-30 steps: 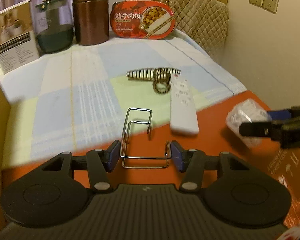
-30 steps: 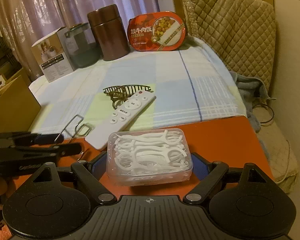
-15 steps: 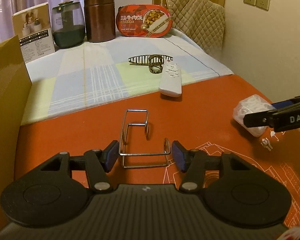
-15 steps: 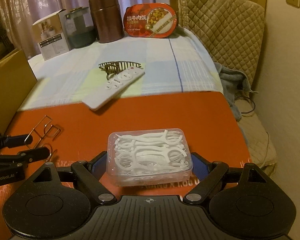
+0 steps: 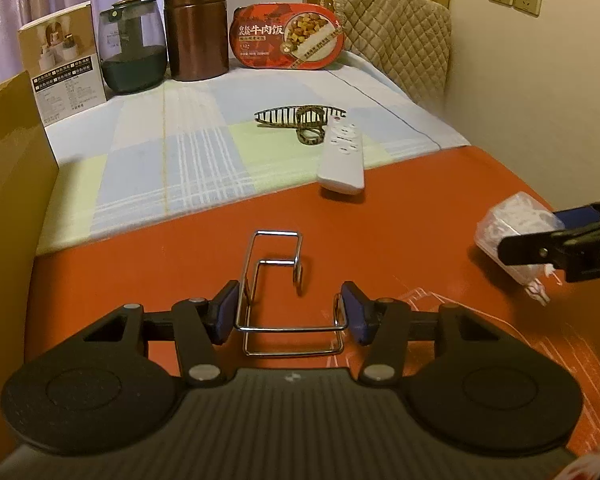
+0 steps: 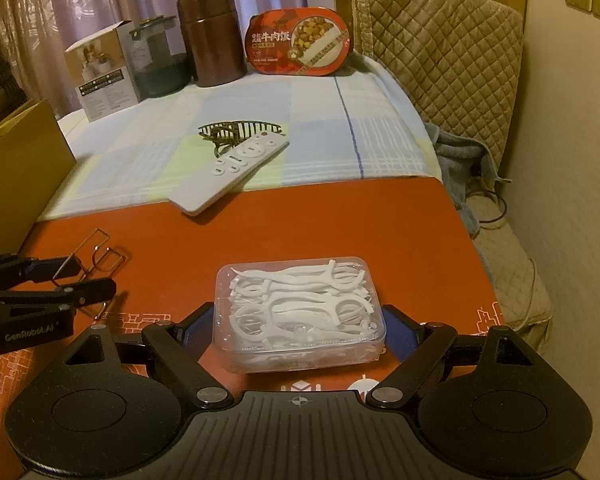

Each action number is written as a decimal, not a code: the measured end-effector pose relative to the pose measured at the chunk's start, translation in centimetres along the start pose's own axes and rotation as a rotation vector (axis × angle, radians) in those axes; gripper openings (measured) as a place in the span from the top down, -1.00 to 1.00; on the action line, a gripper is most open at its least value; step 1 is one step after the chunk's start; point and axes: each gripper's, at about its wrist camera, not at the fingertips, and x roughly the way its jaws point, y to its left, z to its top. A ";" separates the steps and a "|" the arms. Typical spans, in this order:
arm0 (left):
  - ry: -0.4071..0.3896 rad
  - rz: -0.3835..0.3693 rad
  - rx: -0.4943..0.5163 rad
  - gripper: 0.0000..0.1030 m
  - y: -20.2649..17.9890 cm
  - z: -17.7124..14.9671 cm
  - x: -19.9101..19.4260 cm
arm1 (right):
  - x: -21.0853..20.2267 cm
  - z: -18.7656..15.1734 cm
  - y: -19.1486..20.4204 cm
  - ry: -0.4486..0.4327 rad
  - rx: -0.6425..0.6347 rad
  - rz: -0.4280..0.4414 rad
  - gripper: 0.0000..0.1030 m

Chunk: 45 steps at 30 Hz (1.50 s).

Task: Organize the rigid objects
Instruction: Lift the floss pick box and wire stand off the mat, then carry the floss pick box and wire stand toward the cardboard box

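I am mid-carry with one thing in each gripper, over the near end of the desk (image 6: 380, 216), on its orange mat. My left gripper (image 5: 290, 312) has the wire rack (image 5: 276, 280) between its pads; the jaws are closing a little on the rack's sides, and the pads seem to touch the wire, though that contact is hard to judge here. My right gripper (image 6: 298, 330) grasps the clear floss box (image 6: 300, 312) by its short ends.

Next I judge both need a place to be set down, perhaps the cardboard box (image 5: 8, 184) at the desk's left edge; that calls for a level carry and a clean release.

Counted: one rack, one floss box, one remote (image 5: 342, 156) and one hair claw (image 5: 300, 118) mid-desk; along the far edge one carton (image 5: 66, 64), one jar (image 5: 134, 56), one canister (image 5: 196, 26), one meal tub (image 5: 288, 36).
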 end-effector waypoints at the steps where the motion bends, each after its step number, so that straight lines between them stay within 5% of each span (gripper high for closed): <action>1: 0.005 -0.006 -0.005 0.04 0.0 0.0 -0.4 | -0.2 0.0 0.1 -0.001 -0.001 0.001 -0.61; 12: 0.016 -0.034 -0.033 0.05 -0.2 0.5 -4.6 | -3.4 0.0 1.6 -0.022 -0.015 0.010 -0.61; 25: -0.061 -0.002 -0.108 0.05 1.6 1.2 -13.0 | -9.0 1.1 4.9 -0.091 -0.041 0.043 -0.61; 45: -0.170 0.059 -0.160 0.05 4.9 2.7 -22.8 | -15.3 3.2 14.1 -0.157 -0.154 0.142 -0.61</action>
